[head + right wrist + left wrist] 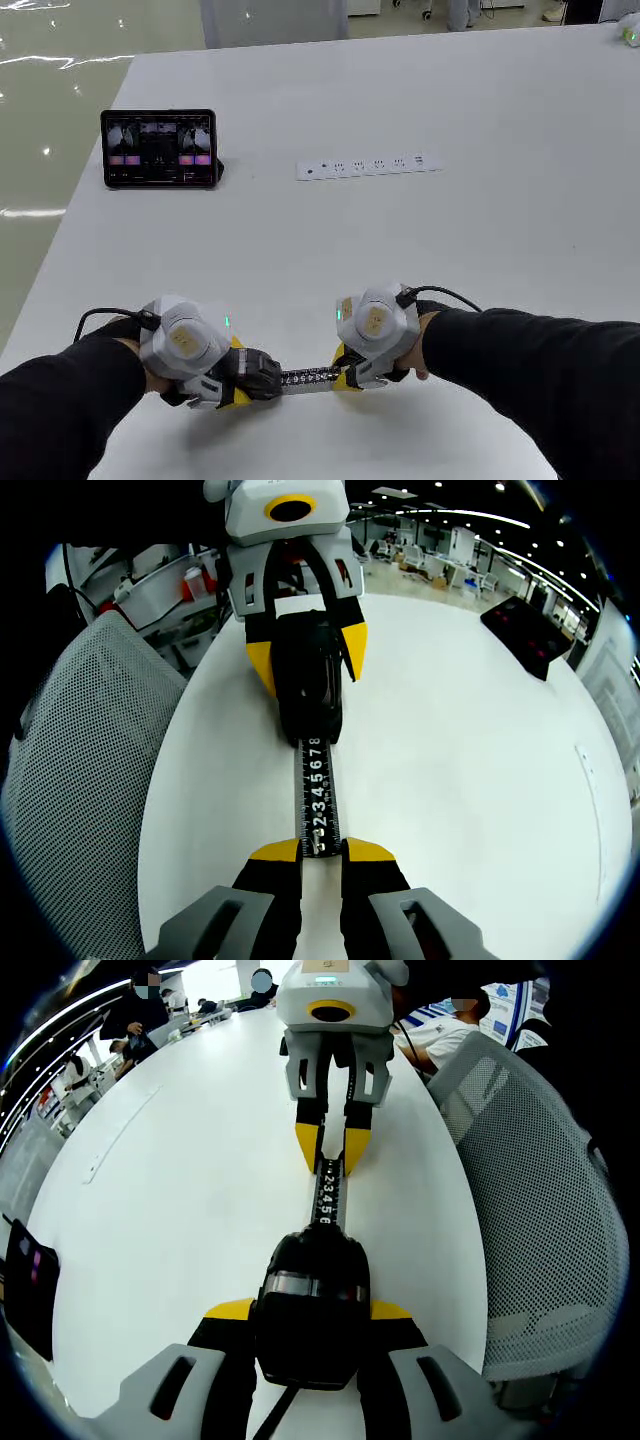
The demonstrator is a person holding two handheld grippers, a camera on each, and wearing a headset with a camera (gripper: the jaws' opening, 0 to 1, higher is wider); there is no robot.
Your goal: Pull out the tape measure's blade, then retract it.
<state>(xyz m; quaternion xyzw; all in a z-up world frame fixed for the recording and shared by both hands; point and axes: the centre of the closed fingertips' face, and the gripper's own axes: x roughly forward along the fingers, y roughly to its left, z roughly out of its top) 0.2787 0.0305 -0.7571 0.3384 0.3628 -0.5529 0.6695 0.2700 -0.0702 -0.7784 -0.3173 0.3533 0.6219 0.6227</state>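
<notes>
Holding tape measure (312, 1290), left gripper (310, 1310) clamped; right gripper (321, 854) pinches blade (317, 790) end, short length out, above table (400, 260).

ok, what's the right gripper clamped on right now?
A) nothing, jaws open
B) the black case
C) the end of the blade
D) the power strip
C: the right gripper pinches the end of the blade between its yellow tips, while the left gripper holds the black case.

Glossy black plastic tape measure case (312, 1305), dark matt blade (317, 790), smooth white tabletop (400, 230), grey woven-mesh chair (540, 1210).
</notes>
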